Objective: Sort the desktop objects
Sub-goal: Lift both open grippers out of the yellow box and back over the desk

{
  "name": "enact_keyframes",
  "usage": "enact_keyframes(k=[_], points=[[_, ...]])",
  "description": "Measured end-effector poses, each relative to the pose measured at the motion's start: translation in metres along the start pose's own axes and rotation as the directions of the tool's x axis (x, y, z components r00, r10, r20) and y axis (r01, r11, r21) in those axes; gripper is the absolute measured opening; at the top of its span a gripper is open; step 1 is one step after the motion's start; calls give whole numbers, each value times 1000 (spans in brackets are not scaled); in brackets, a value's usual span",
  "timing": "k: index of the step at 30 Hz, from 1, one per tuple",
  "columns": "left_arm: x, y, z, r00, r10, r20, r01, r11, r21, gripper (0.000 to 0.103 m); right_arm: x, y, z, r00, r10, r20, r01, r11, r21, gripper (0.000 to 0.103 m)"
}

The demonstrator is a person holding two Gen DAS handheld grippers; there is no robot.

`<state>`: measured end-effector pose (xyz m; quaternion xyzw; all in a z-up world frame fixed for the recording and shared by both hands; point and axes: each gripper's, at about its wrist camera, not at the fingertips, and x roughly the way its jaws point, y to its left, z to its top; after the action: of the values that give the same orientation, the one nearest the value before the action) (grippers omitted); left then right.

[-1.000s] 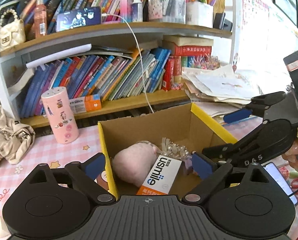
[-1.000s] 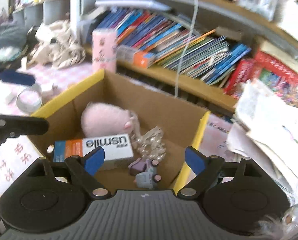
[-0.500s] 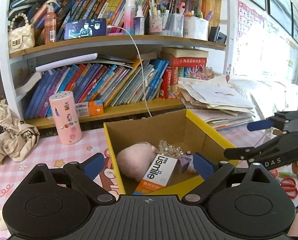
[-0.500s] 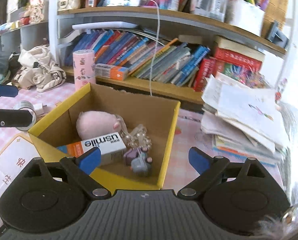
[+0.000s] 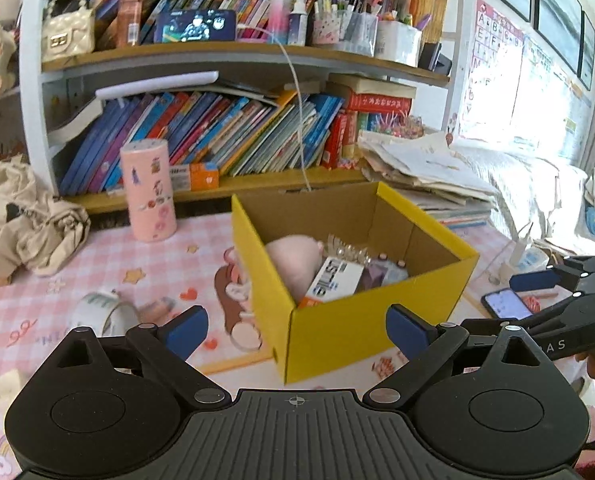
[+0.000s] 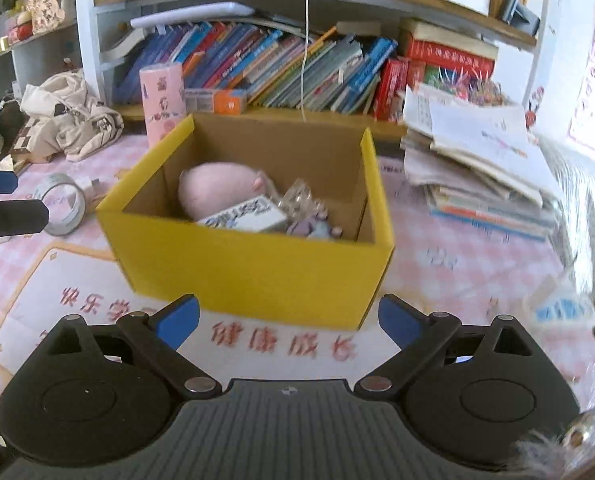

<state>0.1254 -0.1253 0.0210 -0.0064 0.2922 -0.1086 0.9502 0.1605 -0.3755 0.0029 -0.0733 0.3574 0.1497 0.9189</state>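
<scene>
readable print on the desk
red characters "健康成长" [image 6: 283,342] stood on the mat; "as" [image 5: 556,346] showed on the other gripper's arm.

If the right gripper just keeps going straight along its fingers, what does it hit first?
Most likely the near yellow wall of the cardboard box, dead ahead between the open right gripper fingers. Nothing lies between them but bare pink mat. Depth is unclear; a steep line could meet the mat first.
</scene>
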Motion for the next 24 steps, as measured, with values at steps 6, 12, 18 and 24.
enact_keyframes(k=[6, 12, 18, 24], points=[[-9, 19, -15, 999, 12, -36, -12, 1000, -9, 97, 4, 23, -18, 998, 6, -69, 3, 990, 139, 97], [-15, 38, -24, 997, 28, -67, -28, 1000, -11, 97, 4, 55, -28, 995, -6, -95, 17, 993, 116, 97], [-22, 52, -33, 996, 24, -88, -25, 1000, -2, 97, 5, 81, -30, 995, -2, -101, 12, 995, 95, 97], [-31, 70, -44, 994, 27, -107, -29, 999, -18, 97, 8, 104, -35, 993, 6, -120, 4, 996, 86, 97]])
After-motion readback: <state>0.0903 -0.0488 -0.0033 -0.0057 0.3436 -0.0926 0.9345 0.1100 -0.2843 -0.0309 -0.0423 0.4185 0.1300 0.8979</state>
